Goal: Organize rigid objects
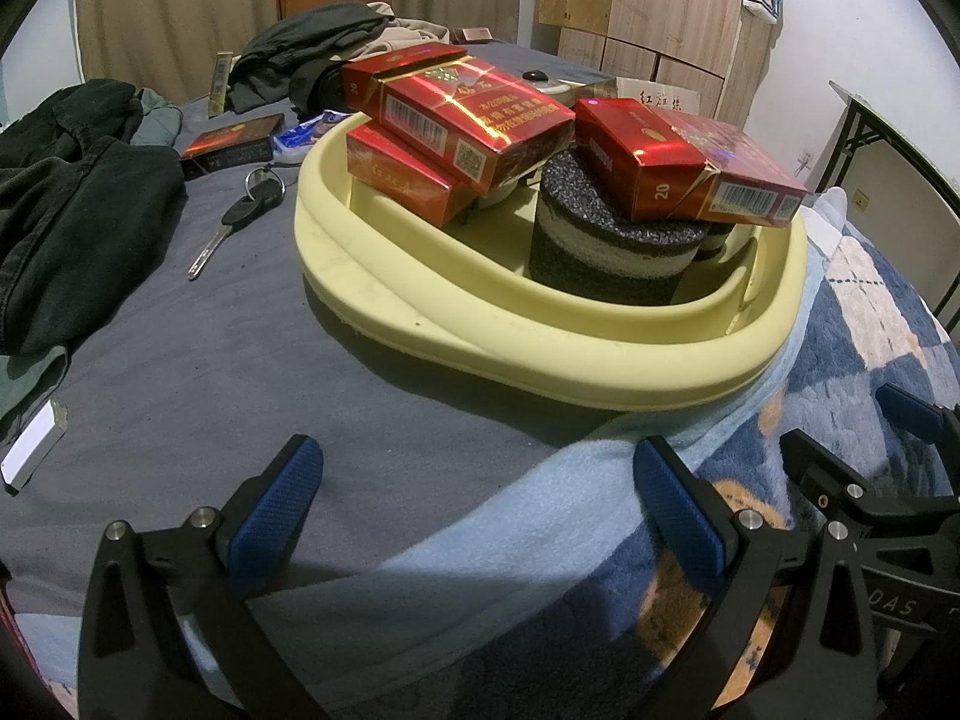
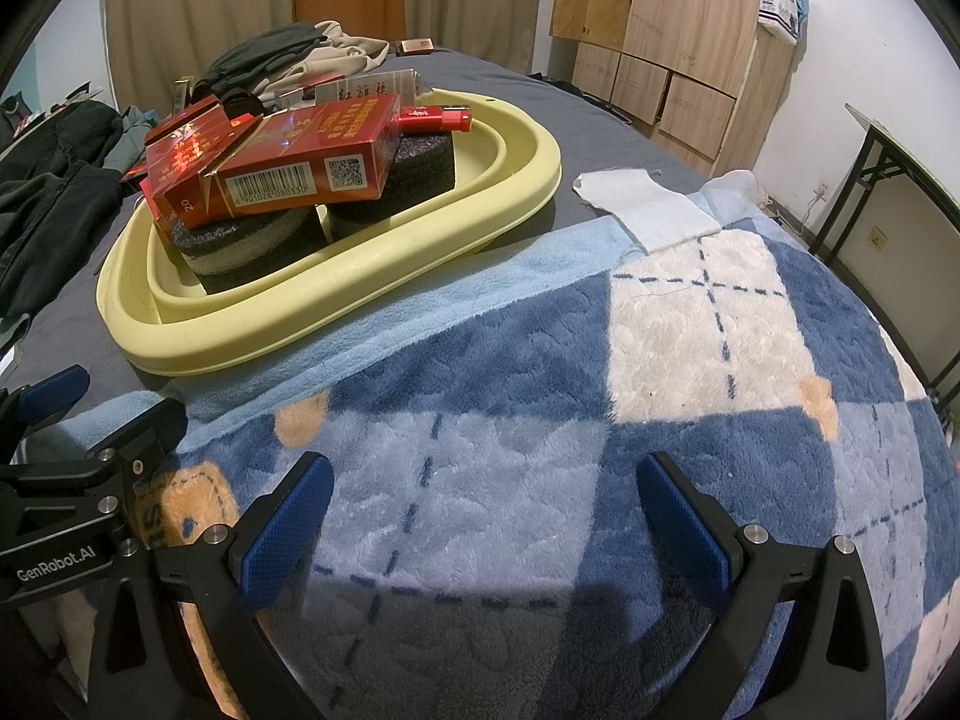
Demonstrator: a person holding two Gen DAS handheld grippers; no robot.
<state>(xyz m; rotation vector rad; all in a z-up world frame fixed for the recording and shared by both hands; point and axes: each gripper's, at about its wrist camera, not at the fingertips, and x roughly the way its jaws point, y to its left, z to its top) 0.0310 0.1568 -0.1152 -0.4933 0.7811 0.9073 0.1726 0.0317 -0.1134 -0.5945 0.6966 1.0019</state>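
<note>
Both grippers, left (image 1: 480,516) and right (image 2: 486,516), hold their fingers open and empty. The red boxes (image 1: 474,120) lean on the foam (image 1: 612,252) in the tray (image 1: 540,354); a bump could tip them out.

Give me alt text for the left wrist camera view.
A yellow tray on a grey bed holds red cigarette packs stacked on round foam blocks. A key lies left of the tray, beside dark clothes. The open left gripper hovers empty in front.
</note>
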